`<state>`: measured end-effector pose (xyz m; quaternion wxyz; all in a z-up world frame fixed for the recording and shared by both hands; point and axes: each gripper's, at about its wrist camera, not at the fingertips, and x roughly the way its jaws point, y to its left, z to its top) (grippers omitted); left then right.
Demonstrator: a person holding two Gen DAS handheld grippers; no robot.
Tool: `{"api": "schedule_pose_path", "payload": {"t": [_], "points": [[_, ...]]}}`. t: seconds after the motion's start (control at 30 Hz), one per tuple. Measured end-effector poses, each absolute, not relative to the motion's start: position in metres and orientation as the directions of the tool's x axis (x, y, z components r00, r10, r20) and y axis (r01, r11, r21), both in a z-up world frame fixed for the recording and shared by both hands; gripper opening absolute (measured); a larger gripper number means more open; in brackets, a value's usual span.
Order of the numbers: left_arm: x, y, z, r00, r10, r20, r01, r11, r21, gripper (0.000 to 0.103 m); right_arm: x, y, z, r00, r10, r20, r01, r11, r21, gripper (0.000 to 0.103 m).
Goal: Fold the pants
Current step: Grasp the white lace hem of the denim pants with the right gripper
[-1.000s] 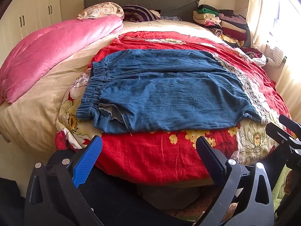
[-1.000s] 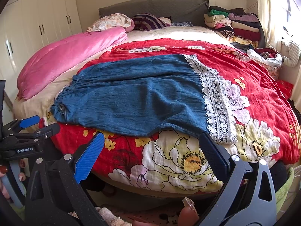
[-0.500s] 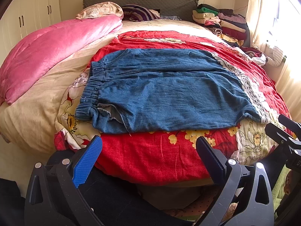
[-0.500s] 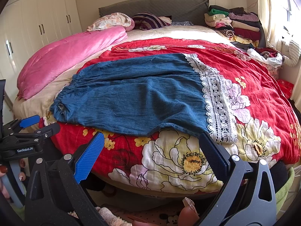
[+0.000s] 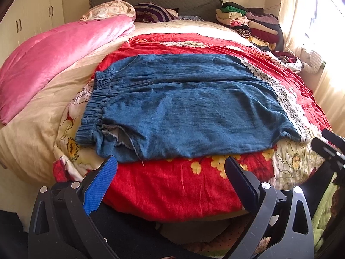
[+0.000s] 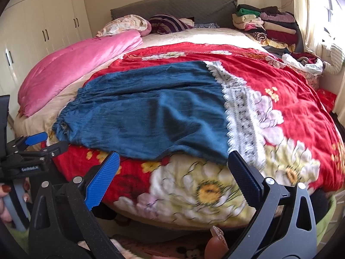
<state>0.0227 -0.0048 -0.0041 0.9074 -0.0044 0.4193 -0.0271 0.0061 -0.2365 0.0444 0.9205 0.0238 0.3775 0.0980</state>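
sunlit bedroom, with a wide bed (image 5: 25, 142) filling both views. at the bottom of the left wrist view the left tongs (image 5: 170, 181) stand wide apart with nothing between them, held just short of the near edge of a red floral quilt (image 5: 172, 194). the right tongs (image 6: 172, 177) are likewise spread wide and hold nothing, low in the right wrist view above a big white flower print. across the middle of each frame the blue denim pants (image 5: 189, 108) lie flat on the quilt, elastic waistband (image 5: 94, 112) toward the left of the frame, white lace hem (image 6: 241, 116) toward the right. beyond them, at upper left, lies a pink duvet (image 5: 54, 60). farthest back, pillows (image 6: 127, 23) rest against a grey headboard (image 6: 172, 6), and a stack of folded clothes (image 6: 265, 26) sits at upper right beside the bright window.
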Motion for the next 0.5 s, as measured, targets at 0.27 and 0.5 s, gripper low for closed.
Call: {"api": "schedule_pose_path", "payload": {"t": [0.27,0.5], "points": [[0.073,0.015,-0.023,0.625,-0.013,-0.781,-0.003,1.000,-0.019,0.099,0.091,-0.319,0.018,0.639,0.071,-0.766,-0.032,0.997,0.066,0.095],[0.095,0.034,-0.047,0.584,0.047,-0.810,-0.053,0.998,0.019,0.099,0.169,-0.359,0.003,0.614,0.098,-0.783,-0.043,0.995,0.091,0.095]]}}
